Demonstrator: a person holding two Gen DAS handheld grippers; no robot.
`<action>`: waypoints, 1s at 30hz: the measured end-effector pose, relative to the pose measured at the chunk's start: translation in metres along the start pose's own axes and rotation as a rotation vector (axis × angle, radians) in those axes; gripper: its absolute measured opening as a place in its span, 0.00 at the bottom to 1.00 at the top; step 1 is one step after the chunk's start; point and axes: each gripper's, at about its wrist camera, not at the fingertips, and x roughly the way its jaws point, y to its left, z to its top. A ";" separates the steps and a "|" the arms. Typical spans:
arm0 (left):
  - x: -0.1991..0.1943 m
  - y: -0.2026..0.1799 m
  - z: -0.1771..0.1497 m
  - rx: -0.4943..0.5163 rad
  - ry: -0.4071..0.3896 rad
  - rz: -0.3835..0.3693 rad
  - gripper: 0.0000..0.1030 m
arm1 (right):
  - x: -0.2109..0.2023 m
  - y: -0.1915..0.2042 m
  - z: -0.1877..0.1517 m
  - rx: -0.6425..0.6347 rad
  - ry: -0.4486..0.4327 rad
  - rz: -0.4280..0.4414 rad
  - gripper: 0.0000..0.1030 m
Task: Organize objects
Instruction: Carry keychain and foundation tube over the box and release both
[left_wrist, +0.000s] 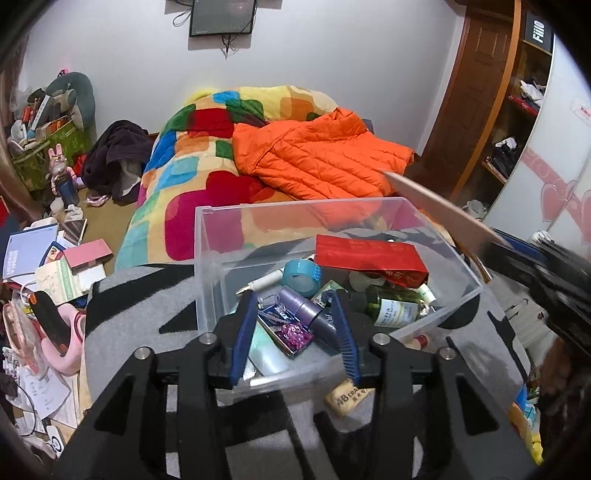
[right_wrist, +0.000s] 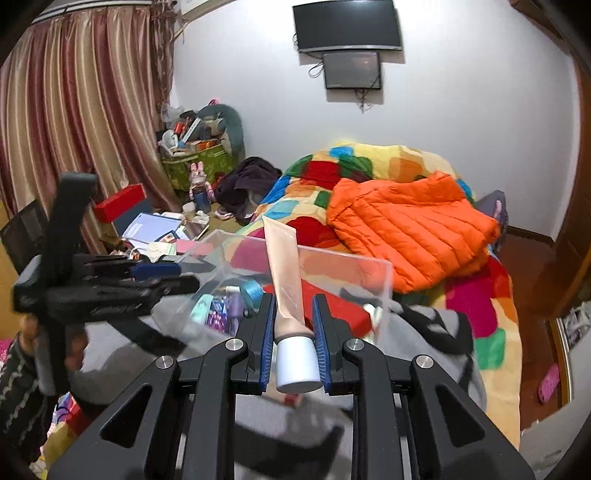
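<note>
Even, soft indoor light fills both views, with no hard shadows. Fisheye bending curves the walls and blackens the corners. The clear box shows faint glare. The right view smears near the left gripper (motion blur).

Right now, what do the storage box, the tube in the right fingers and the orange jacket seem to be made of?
Storage box: clear rigid plastic, glossy; the blanket shows through its walls.
Tube: probably soft plastic, matte pink-beige, with a flat crimped end and a smooth white cap, likely hard plastic.
Orange jacket: quilted synthetic fabric with a slight sheen, probably nylon or polyester; puffy stitched rows suggest padding.
</note>
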 end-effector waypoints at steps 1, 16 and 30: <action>-0.002 0.000 -0.001 0.002 -0.004 0.000 0.44 | 0.008 0.000 0.004 -0.005 0.008 0.009 0.17; -0.008 -0.018 -0.026 0.016 -0.004 -0.035 0.61 | 0.093 0.000 -0.001 -0.036 0.186 0.035 0.18; -0.034 -0.027 -0.044 0.018 -0.034 -0.027 0.65 | 0.038 0.003 -0.002 -0.021 0.156 0.028 0.45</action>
